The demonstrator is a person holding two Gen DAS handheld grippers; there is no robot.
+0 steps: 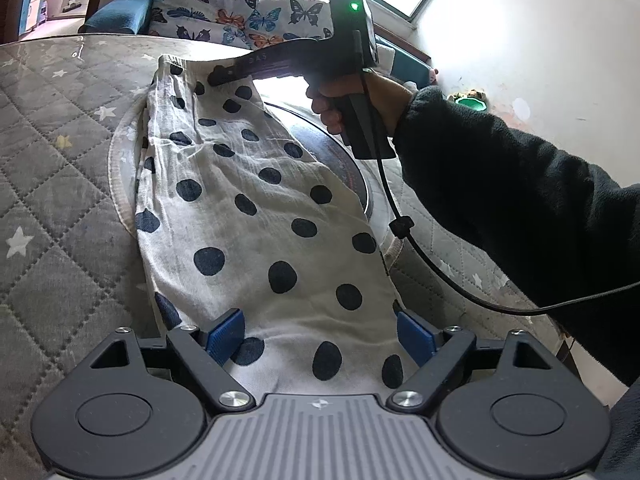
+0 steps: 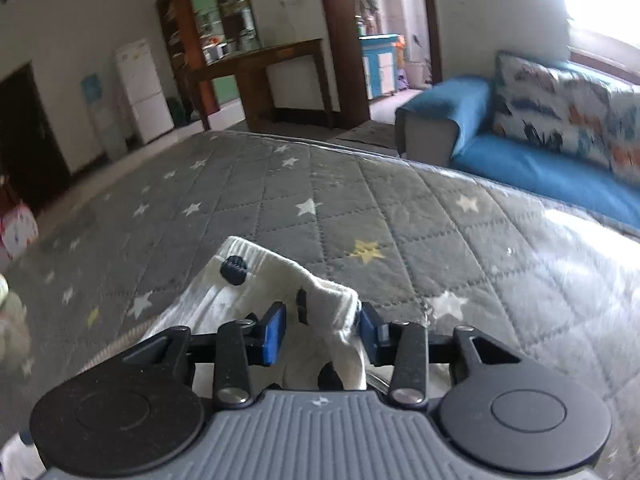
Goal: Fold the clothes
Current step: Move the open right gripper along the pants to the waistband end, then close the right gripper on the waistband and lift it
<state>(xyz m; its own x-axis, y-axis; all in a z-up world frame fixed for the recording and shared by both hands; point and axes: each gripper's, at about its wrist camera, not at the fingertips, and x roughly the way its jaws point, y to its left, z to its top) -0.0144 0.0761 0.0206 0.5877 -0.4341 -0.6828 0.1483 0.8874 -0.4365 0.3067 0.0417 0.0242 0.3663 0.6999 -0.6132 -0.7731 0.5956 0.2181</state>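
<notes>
Surface: grey quilted table cover (image 1: 60,168) with star print fills both views; a blue sofa (image 2: 532,164) with a butterfly cushion (image 1: 240,12) stands behind it, at the top of the left wrist view and the right of the right wrist view.
Garment: white cloth with dark dots (image 1: 256,216) lies lengthwise down the middle of the left wrist view, partly over a round dark disc (image 1: 340,160) on the table, running from the lower centre to the upper left.
Left hand-held gripper (image 1: 320,334): at the bottom of its view, jaws spread wide, blue pads to either side of the near end of the cloth; they do not pinch it, so nothing is held.
Right hand-held gripper (image 1: 218,77): in the upper middle of the left wrist view, at the far end of the cloth, gripped by a hand (image 1: 348,104) in a dark sleeve (image 1: 520,200). In its own view the jaws (image 2: 322,334) are narrowed around a bunched cloth edge; the right pad touches the fabric, the left one seems just clear. A firm pinch cannot be told.
Step, as I judge it: taking both ends to fold the cloth in half.
Doing it well: close the right jaws fully on the hem, catching all layers; bring the left jaws onto the near edge; lift evenly, keep the cloth taut, match edges and lay it flat.
Risk: thin crinkled fabric may slip or drag on the disc.
</notes>
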